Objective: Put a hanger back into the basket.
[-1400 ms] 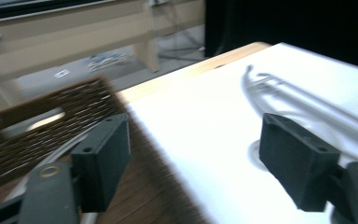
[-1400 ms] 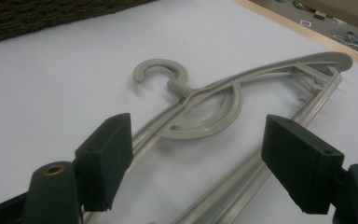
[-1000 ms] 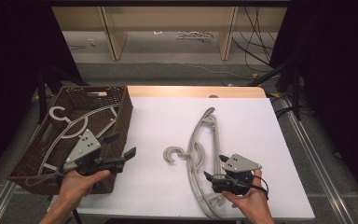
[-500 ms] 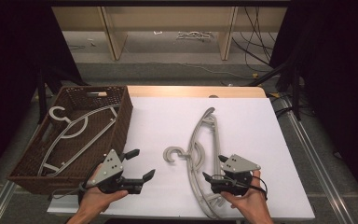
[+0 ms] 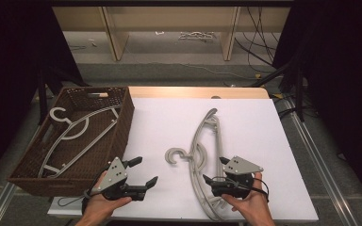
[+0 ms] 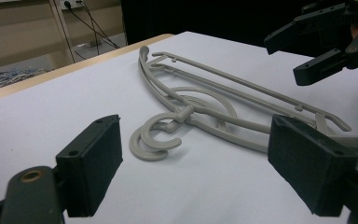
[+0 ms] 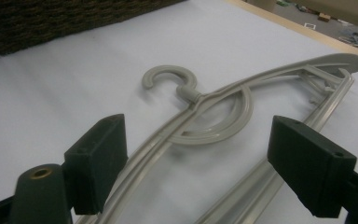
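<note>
While the grey hanger on the sheet (image 5: 202, 155) lies flat on the white sheet (image 5: 254, 127), untouched by either tool, the main risk appears to be a poor first grip. In the left gripper view this hanger looks to be two stacked together, with doubled hooks (image 6: 151, 140); a jaw closing on one arm alone could, in my judgement, lift one and drag or drop the other. The right gripper (image 5: 212, 181) sits at the near end of the hanger, jaws spread wide with the lower arm and bar lying between and under them, not yet pinched; closing at this end would likely let the long far end swing or sag. The left gripper (image 5: 143, 172) stands to the hook side of the hanger, well apart from it, jaws likewise wide and empty. Beyond that gripper, farther from the hanger, stands the brown wicker basket (image 5: 122, 117), already holding another hanger (image 5: 75, 134); its tall wall could catch a hook or an arm end carried over too low. Open room is good between hanger and basket, and on the sheet beyond the hanger's far tip. The near edge of the sheet runs close under the hanger's near end, so a push that way could slide it off.
</note>
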